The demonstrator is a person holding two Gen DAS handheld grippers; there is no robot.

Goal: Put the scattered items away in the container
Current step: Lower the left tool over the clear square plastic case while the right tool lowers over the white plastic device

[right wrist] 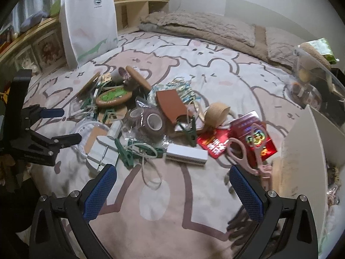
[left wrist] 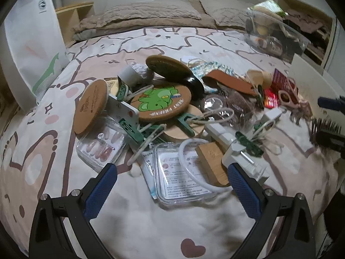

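While both grippers hover over the mess, the surface under everything is a bed with a pink-and-white cartoon bunny bedspread [right wrist: 172, 194]. Left gripper [left wrist: 172, 172] has its blue-padded fingers wide apart, holding nothing, just above a clear plastic case [left wrist: 183, 177] and a wooden block [left wrist: 212, 161]. Right gripper [right wrist: 172, 172] also spread and empty, over bare bedspread near a white box [right wrist: 186, 154] and pink scissors [right wrist: 248, 149]. Scattered items sit in one heap mid-bed: frog cork coaster [left wrist: 160, 102], green clothespins [left wrist: 129, 127], roll of brown tape [right wrist: 154, 122], brown leather pouch [right wrist: 171, 105], red packets [right wrist: 252, 138]. White container [right wrist: 301, 149] stands at the right bed edge, beside the scissors. Behind: beige pillows [right wrist: 200, 26], white tote bag [right wrist: 89, 21] upright near a wooden shelf [right wrist: 133, 10], clear plastic bag of stuff [left wrist: 273, 32] far right, pale wall.
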